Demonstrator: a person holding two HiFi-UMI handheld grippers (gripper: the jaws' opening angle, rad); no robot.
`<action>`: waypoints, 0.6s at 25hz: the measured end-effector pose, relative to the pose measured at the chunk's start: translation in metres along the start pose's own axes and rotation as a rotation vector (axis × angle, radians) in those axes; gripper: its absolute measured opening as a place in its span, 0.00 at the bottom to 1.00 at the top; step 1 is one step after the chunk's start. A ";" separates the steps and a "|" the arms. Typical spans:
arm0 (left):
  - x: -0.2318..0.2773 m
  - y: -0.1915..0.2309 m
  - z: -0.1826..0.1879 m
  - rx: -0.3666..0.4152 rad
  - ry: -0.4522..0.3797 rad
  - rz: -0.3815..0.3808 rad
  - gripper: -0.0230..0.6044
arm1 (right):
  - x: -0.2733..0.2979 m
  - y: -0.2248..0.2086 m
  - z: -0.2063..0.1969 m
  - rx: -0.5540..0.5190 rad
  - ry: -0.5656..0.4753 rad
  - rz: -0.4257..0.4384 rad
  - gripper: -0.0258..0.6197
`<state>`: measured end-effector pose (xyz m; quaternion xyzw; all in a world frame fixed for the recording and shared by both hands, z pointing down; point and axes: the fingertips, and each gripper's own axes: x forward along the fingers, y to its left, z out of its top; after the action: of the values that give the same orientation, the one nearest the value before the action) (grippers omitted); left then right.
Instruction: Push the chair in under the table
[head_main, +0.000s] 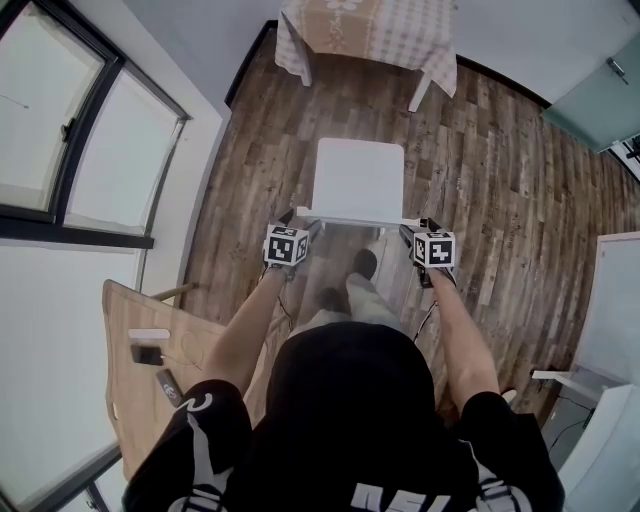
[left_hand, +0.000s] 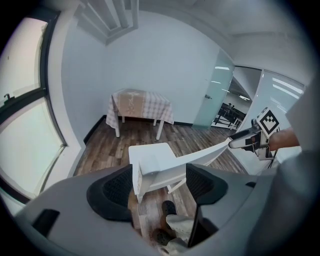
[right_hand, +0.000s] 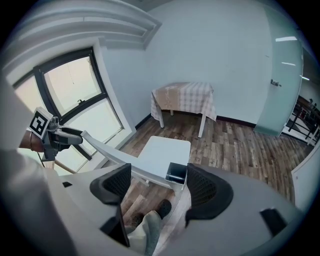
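A white chair stands on the wood floor with its seat toward the table with a checked cloth, about a chair's length short of it. My left gripper is at the left end of the chair's top back rail and my right gripper at the right end. In the left gripper view the rail's left end lies between the open jaws of the left gripper. In the right gripper view the rail's hollow right end sits between the open jaws of the right gripper.
A big window fills the left wall. A wooden desk with small items stands at the lower left. White furniture lines the right side and a glass door is at the far right. The person's shoes are right behind the chair.
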<state>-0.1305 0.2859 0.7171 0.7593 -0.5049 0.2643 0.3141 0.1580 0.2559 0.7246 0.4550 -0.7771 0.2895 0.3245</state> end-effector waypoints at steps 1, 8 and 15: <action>0.004 0.000 0.001 0.000 0.006 0.000 0.57 | 0.003 -0.001 0.000 0.003 0.004 -0.003 0.60; 0.018 -0.001 0.005 -0.007 0.023 -0.001 0.57 | 0.012 -0.001 0.004 0.023 0.013 0.002 0.62; 0.024 -0.003 0.008 -0.017 0.024 0.013 0.58 | 0.014 -0.004 0.004 0.038 0.039 0.015 0.63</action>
<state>-0.1187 0.2658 0.7284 0.7500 -0.5084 0.2713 0.3248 0.1552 0.2441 0.7341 0.4493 -0.7684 0.3156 0.3287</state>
